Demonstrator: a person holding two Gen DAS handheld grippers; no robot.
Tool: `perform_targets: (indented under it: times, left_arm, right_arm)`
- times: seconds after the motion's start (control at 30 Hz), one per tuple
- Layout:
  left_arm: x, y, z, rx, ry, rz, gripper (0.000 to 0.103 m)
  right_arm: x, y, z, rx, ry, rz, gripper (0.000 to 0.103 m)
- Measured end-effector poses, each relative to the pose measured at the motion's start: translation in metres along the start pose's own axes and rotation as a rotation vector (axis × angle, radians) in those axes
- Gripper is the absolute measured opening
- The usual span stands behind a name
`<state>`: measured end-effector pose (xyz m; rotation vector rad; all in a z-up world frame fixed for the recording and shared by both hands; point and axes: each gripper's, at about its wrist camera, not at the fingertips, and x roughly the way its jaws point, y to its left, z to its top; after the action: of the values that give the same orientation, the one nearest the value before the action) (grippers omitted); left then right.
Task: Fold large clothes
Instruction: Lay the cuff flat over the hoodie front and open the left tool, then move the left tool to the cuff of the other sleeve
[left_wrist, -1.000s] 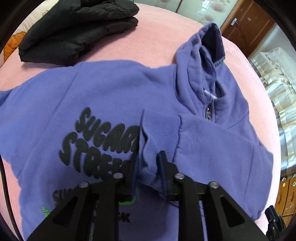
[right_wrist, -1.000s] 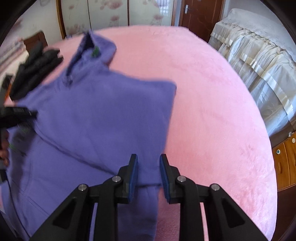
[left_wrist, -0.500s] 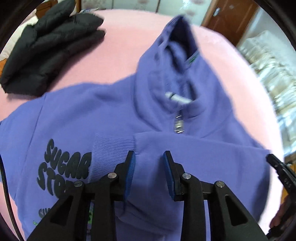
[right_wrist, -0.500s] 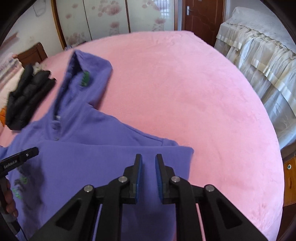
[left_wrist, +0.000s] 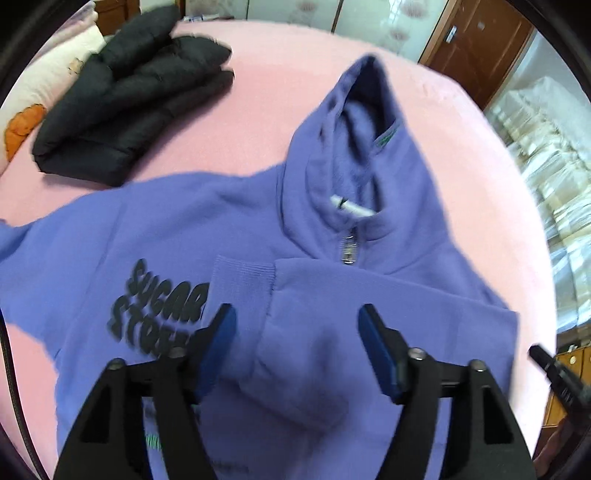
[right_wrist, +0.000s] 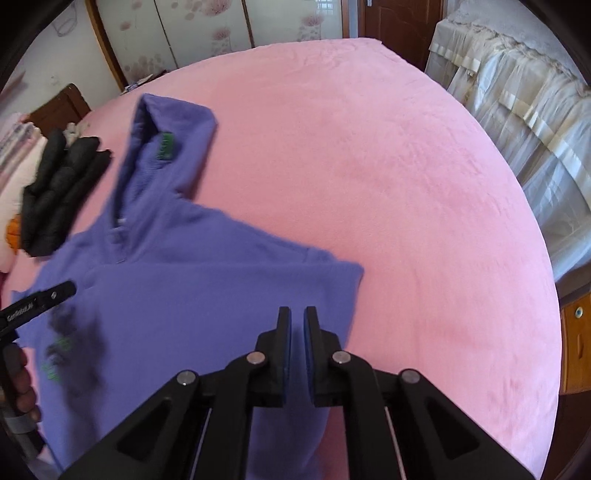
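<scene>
Purple fleece hoodie (left_wrist: 229, 229) — flat on pink bedspread (right_wrist: 406, 184), sleeve folded beneath wide-open, empty left gripper (left_wrist: 295, 332). Right gripper (right_wrist: 297, 325) — jaws nearly closed, nothing visibly held, above hoodie edge.

Bright daylight, fisheye warp, motion blur

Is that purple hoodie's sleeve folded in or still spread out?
Folded in: one sleeve lies across the purple hoodie chest, its ribbed cuff covering part of the black lettering. The other sleeve isn't clearly visible.
</scene>
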<state>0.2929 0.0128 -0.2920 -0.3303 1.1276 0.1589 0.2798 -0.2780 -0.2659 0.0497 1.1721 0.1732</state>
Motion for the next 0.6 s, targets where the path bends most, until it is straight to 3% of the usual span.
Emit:
perform_targets:
  times: [0.13, 0.27, 0.6]
  left_arm:
    - [-0.047, -0.022, -0.012, 0.034, -0.01, 0.003, 0.073]
    - [-0.093, -0.041, -0.023, 0.081, -0.022, 0.052, 0.078]
    - [-0.178, -0.032, -0.041, -0.008, -0.069, 0.027, 0.079]
  right_arm:
    - [-0.041, 0.013, -0.015, -0.021, 0.023, 0.054, 0.011]
    - [-0.081, 0.026, -0.025, -0.036, 0.005, 0.102, 0.02]
    - [-0.151, 0.055, -0.029, -0.084, -0.164, 0.164, 0.021]
